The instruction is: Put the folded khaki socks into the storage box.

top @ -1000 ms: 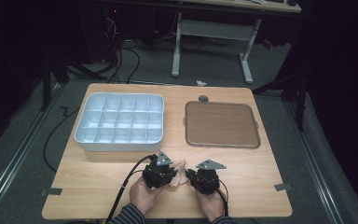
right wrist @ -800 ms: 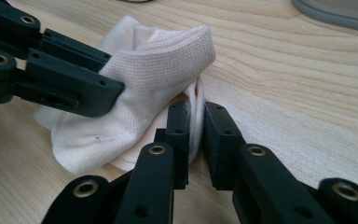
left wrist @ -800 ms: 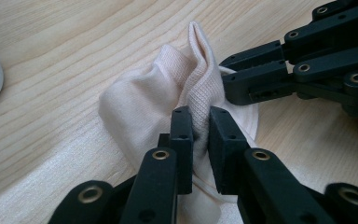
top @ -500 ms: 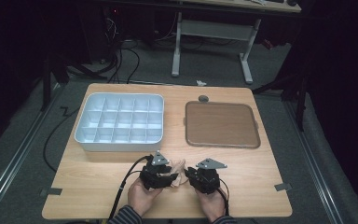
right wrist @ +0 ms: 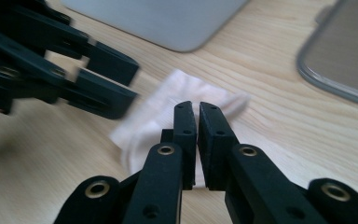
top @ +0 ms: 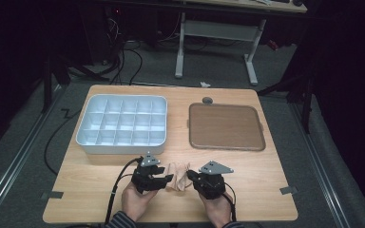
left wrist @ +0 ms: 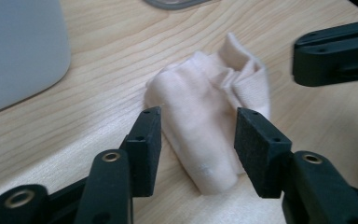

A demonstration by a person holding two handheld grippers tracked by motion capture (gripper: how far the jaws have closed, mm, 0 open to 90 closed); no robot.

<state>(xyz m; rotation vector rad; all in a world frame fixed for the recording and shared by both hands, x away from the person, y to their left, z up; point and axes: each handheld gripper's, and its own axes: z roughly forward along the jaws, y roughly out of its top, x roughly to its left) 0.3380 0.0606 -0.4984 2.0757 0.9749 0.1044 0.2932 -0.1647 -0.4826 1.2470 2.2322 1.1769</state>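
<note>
A small, crumpled pale pink cloth [top: 179,175] lies on the wooden table near its front edge, between my two grippers. My left gripper [top: 166,179] is open and its jaws have just been opening. In the left gripper view its jaws [left wrist: 198,135] straddle the near end of the cloth [left wrist: 205,116] without pressing on it. My right gripper [top: 192,178] has just been closing. In the right gripper view its jaws [right wrist: 198,121] stand together over the cloth [right wrist: 154,116], with no cloth visible between the pads. The left gripper [right wrist: 107,79] sits across from it.
A white tray with several compartments [top: 121,142] stands at the back left, just beyond the left gripper. A shallow brown tray [top: 227,127] lies at the back right. A small dark round thing [top: 207,100] rests behind the brown tray. Bare wood surrounds both hands.
The left gripper has drawn slightly left and its jaws have spread apart. More of the cloth shows between the two grippers. The right gripper has barely shifted.
</note>
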